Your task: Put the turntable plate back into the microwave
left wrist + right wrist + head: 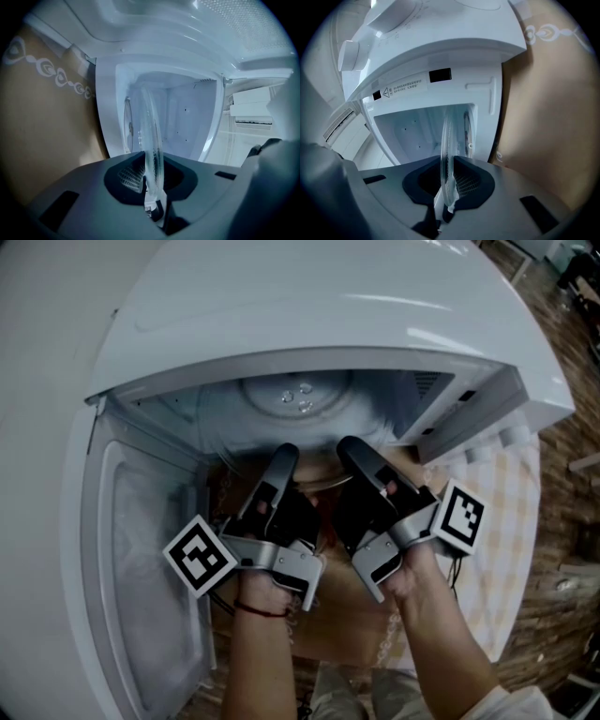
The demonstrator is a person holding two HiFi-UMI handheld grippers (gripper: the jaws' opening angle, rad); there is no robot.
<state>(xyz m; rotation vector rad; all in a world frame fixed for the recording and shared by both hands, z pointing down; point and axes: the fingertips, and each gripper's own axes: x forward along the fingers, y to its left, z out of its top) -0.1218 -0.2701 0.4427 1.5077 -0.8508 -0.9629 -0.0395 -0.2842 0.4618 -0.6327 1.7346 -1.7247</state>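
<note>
The clear glass turntable plate (292, 411) lies level in the mouth of the open white microwave (309, 315), most of it inside the cavity. My left gripper (284, 456) and right gripper (350, 448) sit side by side on its near rim. In the left gripper view the plate (152, 136) runs edge-on out from between the jaws, and that gripper (153, 190) is shut on the rim. The right gripper view shows the same: the plate (447, 140) stands edge-on, with the right gripper (449, 190) shut on it.
The microwave door (141, 549) hangs open at the left, close beside my left hand. The control panel with its knobs (351, 54) flanks the opening on the right. A brown patterned cloth (342, 615) covers the surface under the microwave, and a checked cloth (506, 521) lies at the right.
</note>
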